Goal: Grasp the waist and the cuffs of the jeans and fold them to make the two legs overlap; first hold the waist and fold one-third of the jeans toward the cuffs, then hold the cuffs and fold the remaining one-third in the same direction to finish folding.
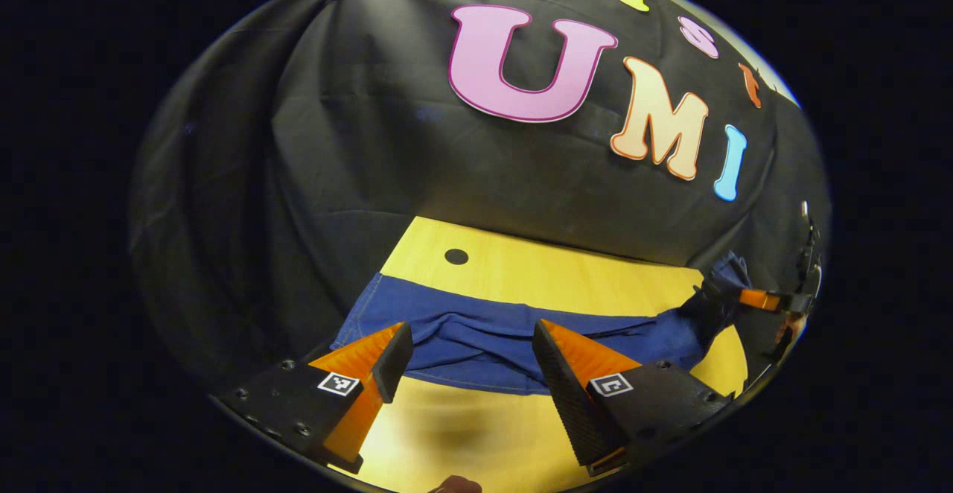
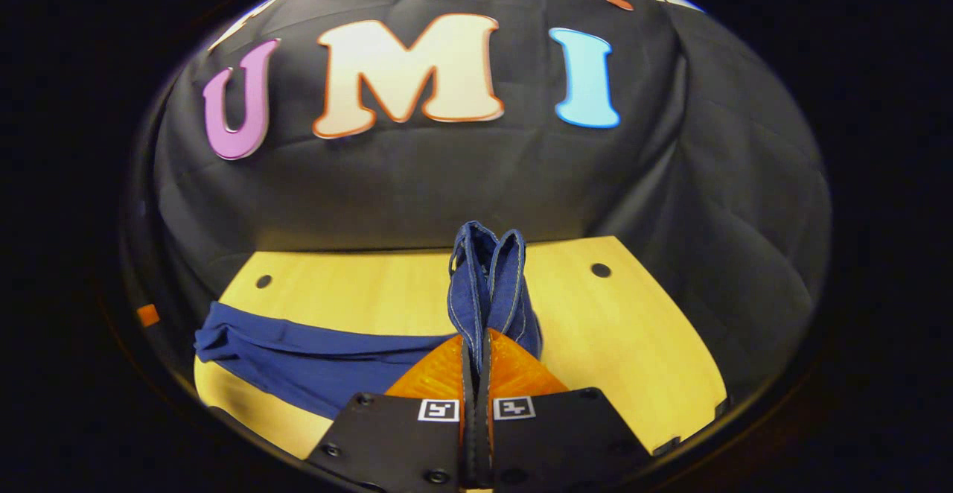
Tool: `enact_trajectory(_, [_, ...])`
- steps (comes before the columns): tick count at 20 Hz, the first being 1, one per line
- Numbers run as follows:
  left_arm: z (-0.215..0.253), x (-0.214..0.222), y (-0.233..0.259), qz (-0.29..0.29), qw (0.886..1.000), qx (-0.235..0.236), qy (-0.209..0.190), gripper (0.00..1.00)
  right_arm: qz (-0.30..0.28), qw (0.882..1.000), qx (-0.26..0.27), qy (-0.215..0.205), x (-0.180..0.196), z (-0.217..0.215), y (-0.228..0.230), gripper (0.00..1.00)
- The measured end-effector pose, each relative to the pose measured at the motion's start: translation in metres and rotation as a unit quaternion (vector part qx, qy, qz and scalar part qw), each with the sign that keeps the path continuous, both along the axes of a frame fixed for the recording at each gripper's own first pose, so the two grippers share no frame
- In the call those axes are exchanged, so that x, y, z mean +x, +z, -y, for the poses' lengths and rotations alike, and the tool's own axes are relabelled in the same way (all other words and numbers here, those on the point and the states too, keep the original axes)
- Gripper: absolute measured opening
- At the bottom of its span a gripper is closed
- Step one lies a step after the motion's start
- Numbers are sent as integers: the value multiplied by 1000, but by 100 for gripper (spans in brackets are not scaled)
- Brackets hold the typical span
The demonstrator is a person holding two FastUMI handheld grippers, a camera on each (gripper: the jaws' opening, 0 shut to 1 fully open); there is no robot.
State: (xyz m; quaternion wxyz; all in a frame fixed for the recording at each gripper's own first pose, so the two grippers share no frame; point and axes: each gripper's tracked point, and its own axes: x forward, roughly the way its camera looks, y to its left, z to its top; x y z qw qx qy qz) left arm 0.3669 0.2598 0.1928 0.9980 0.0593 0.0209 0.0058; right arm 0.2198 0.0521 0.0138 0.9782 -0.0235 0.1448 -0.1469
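Note:
Blue jeans lie in a rumpled strip across the yellow table. My left gripper is open and low over the table, its fingers either side of the strip's near edge and holding nothing. At the far right the other gripper holds one end of the jeans lifted off the table. In the right gripper view my right gripper is shut on that end of the jeans, whose two hemmed layers stand upright out of the fingertips. The rest of the jeans trails left along the table.
The table has small round dark holes, one behind the jeans and two near its back corners. Black cloth walls close in behind and beside the table. Bare wood lies right of the raised end and in front of the strip.

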Motion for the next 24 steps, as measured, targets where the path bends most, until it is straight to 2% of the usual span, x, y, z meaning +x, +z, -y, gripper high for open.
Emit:
enact_trajectory(3, [-19,4,0,-6,1000,-7,3,96,18,999,20,46,16,-75,10,2])
enact_trajectory(5, [-35,9,-3,-11,1000,-13,11,96,17,995,39,86,33,-125,-6,2])
enact_trajectory(10, [-67,24,-4,-7,999,-15,38,96,-66,981,67,167,66,-219,-132,2])
enact_trajectory(13, [-87,37,-14,-12,998,-19,51,96,-104,975,55,191,82,-232,-176,3])
enact_trajectory(16, [-110,53,-34,-34,997,-22,59,96,-116,971,49,201,81,-231,-174,3])
enact_trajectory(18, [-121,70,-45,-45,997,-14,60,97,-125,963,76,224,75,-240,-173,6])
enact_trajectory(20, [-136,84,-58,-68,996,-3,63,96,-127,956,101,245,69,-253,-177,44])
enact_trajectory(23, [-140,95,-65,-92,994,13,58,97,-112,957,92,252,67,-249,-163,100])
enact_trajectory(24, [-140,97,-71,-104,993,23,58,96,-104,957,96,252,64,-248,-155,96])
